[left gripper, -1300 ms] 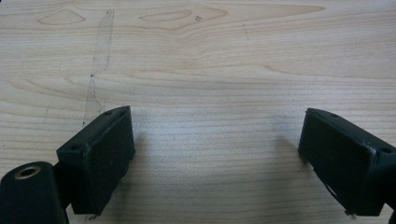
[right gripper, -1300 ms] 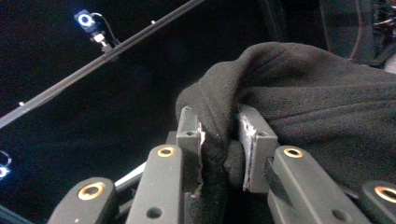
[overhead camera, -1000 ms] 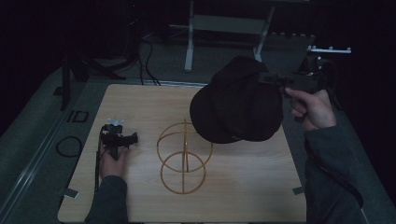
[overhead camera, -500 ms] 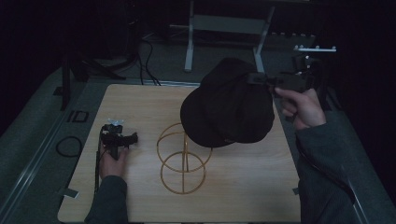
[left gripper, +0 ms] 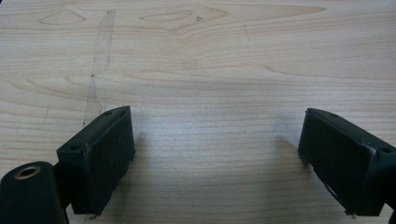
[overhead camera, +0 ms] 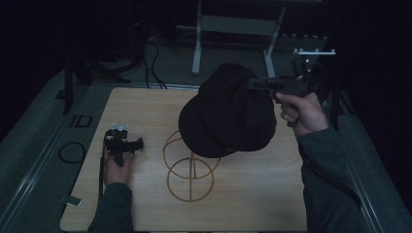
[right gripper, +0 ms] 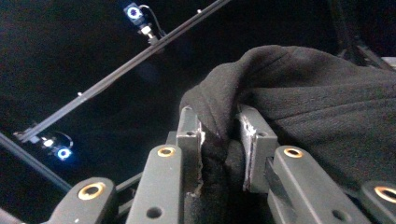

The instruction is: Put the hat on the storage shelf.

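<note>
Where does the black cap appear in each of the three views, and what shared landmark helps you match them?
High view: the black cap hangs right of centre, above the wire stand, held at its far edge by the right hand-held gripper.
Left gripper view: wooden table between open jaws, cap out of frame.
Right gripper view: the cap fills the right side, its fabric pinched between the jaws.
Shared landmark: the right hand-held gripper clamping the cap's edge.

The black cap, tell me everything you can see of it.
The black cap looks like soft dark fabric with a rounded crown. It hangs in the air, tilted, over the top of the wire stand; whether they touch is unclear. The right tongs are shut on a fold of its edge.
</note>
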`<state>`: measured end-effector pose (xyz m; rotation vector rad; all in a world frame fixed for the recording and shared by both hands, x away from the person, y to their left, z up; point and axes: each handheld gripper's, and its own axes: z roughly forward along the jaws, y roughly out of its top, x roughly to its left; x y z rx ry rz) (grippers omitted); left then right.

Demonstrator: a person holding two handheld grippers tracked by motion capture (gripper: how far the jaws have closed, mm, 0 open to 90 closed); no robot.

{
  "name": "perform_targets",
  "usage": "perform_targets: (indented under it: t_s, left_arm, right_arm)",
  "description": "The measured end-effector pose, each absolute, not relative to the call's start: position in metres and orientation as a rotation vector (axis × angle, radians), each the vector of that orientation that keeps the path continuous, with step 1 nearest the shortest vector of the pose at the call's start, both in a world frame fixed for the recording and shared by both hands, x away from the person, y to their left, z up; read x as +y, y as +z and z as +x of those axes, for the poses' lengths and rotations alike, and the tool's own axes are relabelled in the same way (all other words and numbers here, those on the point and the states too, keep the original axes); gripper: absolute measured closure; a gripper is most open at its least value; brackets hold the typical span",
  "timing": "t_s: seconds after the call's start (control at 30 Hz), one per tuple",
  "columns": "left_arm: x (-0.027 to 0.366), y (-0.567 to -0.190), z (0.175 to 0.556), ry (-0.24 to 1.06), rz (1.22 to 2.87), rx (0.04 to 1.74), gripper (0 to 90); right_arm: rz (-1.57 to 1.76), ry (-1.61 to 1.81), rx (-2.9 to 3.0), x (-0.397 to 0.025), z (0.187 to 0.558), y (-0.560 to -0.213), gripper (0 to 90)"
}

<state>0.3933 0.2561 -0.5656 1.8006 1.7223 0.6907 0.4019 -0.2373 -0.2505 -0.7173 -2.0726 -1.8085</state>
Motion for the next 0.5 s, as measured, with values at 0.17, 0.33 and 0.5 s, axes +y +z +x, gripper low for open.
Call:
perform_targets:
  t_s: [0.17, 0.33, 0.5]
  left_arm:
    - [0.256, -0.566, 0.393, 0.69, 1.801, 1.722, 10.3]
    - [0.256, -0.566, 0.393, 0.691, 1.801, 1.722, 10.3]
    - [0.256, -0.566, 0.393, 0.691, 1.8, 1.722, 10.3]
  right_arm:
    - [-0.69, -1.798, -2.074, -0.228, 0.401, -0.25, 72.9]
    - [-0.67, -1.783, -2.076, -0.219, 0.401, -0.251, 72.9]
    - [-0.649, -1.776, -2.072, -0.212, 0.4, -0.251, 72.9]
